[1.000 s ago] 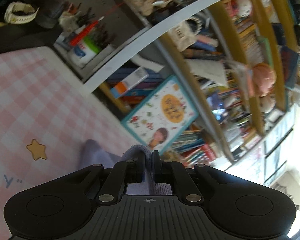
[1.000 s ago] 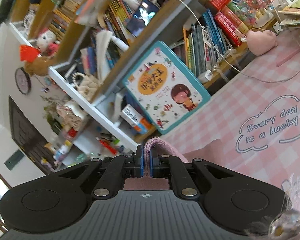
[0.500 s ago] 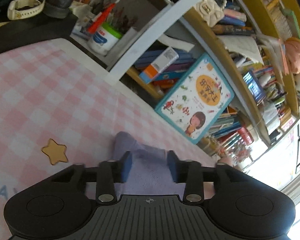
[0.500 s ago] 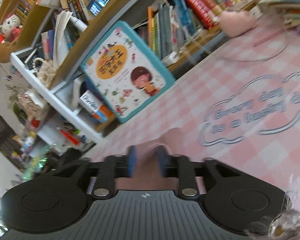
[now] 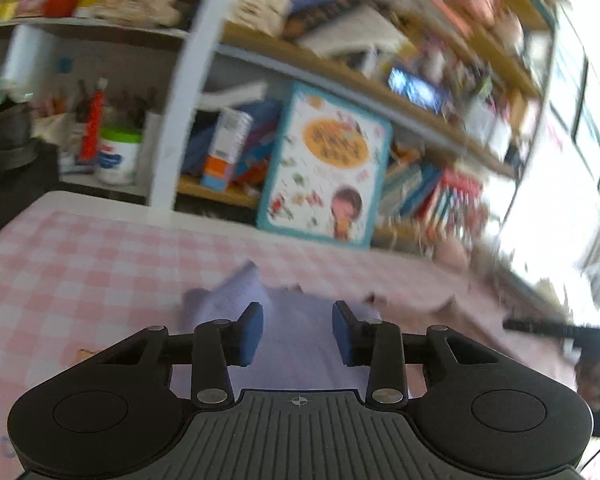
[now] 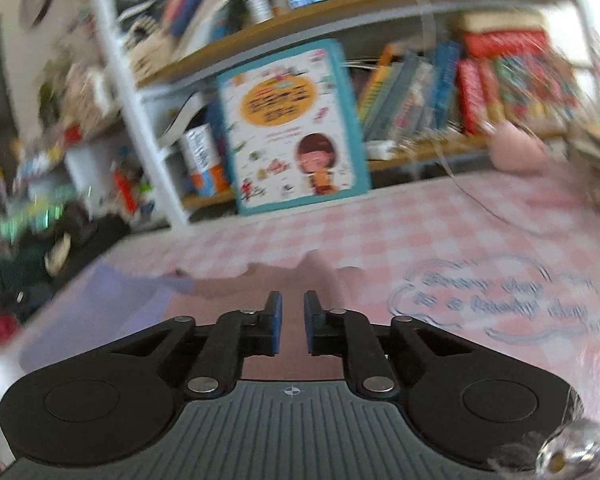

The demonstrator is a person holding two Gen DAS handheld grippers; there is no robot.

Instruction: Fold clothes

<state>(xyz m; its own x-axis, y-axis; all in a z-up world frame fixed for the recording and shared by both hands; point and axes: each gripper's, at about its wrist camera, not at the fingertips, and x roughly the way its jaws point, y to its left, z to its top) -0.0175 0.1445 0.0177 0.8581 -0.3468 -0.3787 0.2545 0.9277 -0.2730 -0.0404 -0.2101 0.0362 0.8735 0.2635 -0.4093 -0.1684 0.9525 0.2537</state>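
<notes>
left gripper (image 5: 298, 336): jaws spread and closing, empty, above the lilac half of the garment (image 5: 300, 344). right gripper (image 6: 293, 322): jaws narrowly parted and closing, nothing pinched, over the pink half of the garment (image 6: 260, 284). garment lying flat on the pink checked tablecloth (image 5: 100, 256), near a picture book (image 5: 324, 168) propped against the shelves (image 5: 420, 92).

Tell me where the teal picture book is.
The teal picture book stands upright against the bookshelf at the checked table's far edge, centre of both wrist views, beyond the garment.
</notes>
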